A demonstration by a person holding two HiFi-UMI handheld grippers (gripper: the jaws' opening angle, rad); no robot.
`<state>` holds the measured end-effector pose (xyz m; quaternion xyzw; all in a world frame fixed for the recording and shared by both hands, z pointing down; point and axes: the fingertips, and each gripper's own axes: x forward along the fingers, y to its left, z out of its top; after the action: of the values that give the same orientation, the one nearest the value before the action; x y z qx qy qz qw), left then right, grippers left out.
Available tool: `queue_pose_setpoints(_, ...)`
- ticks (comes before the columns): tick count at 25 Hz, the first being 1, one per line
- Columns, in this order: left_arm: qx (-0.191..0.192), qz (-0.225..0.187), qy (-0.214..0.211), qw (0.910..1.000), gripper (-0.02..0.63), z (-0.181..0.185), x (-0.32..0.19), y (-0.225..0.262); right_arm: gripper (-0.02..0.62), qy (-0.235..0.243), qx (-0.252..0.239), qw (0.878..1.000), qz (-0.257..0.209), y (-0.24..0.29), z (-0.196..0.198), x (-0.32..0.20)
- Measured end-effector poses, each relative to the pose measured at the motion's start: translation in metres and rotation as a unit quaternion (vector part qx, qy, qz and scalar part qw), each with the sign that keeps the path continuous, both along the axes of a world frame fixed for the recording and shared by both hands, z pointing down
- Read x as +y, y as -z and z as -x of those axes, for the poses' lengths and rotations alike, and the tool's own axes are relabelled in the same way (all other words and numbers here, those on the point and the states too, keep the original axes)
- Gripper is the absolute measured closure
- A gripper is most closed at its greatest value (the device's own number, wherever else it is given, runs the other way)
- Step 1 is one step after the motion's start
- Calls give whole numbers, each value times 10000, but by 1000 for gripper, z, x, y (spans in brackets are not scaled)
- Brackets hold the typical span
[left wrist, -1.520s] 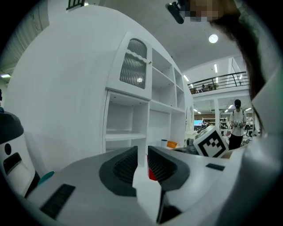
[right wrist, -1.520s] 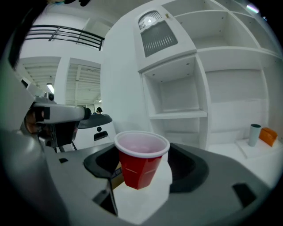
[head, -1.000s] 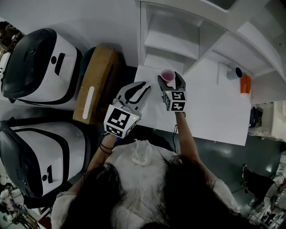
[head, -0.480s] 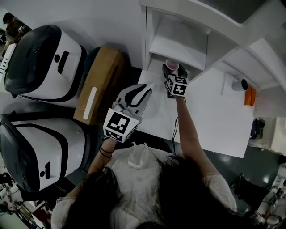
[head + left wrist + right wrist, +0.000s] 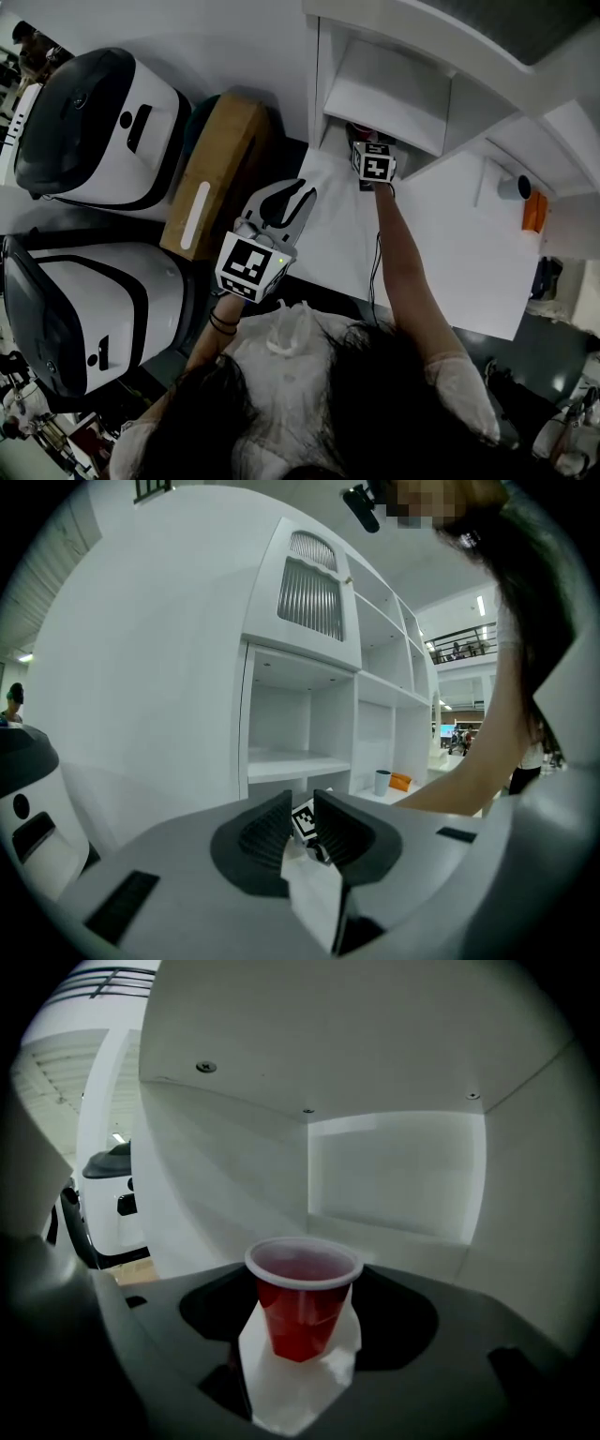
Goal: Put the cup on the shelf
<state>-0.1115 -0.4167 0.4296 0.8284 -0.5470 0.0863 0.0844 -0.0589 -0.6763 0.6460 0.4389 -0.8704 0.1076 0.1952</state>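
1. shelf unit (image 5: 394,94): one, white, smooth flat boards, boxy open compartments; one ribbed vent panel (image 5: 312,585) high on its left front
2. machines: two, rounded white shells with glossy black tops, both left of the shelf unit, one (image 5: 89,122) close to it, the other (image 5: 84,309) further off toward the person
3. table top (image 5: 450,253): one, white, flat, plain, runs out from the foot of the shelf unit
4. cardboard box (image 5: 220,178): one, brown, oblong, pale long strip on top, just beside the shelf unit's left side
5. left gripper (image 5: 303,813): white shell, black ribbed pads, marker cube (image 5: 251,261) printed with a black-and-white square code, no letters to read; held off the shelf unit's front left corner; jaws only a narrow gap apart, nothing gripped
6. right gripper (image 5: 307,1293): same kind of coded cube, pushed into the lowest left compartment of the shelf unit; jaws stand wide, have just been closing a little, and clamp the cup from both sides
7. cup (image 5: 302,1302): one, red plastic, tapered, white rolled rim, upright inside that lowest compartment under the shelf board; can't tell if its base touches the compartment floor
8. grey cup (image 5: 514,187): one, small cylinder, by the shelf unit's right end; orange thing (image 5: 534,211) just beside it, too small to tell what
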Motion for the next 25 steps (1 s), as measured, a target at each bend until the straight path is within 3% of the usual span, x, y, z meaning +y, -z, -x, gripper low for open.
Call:
queue_pose_setpoints(13, -6, 147, 146, 9998, 525, 13, 10, -9, 275, 204, 317, 9991, 167, -19, 6, 8)
queue_pose_setpoints(19, -11, 186, 88, 9998, 525, 12, 15, -11, 275, 474, 747, 9950, 465, -43, 4, 24)
queue_pose_setpoints(25, -1, 211, 148, 9997, 523, 21, 22, -12, 275, 263, 774, 9940, 730, -43, -2, 30)
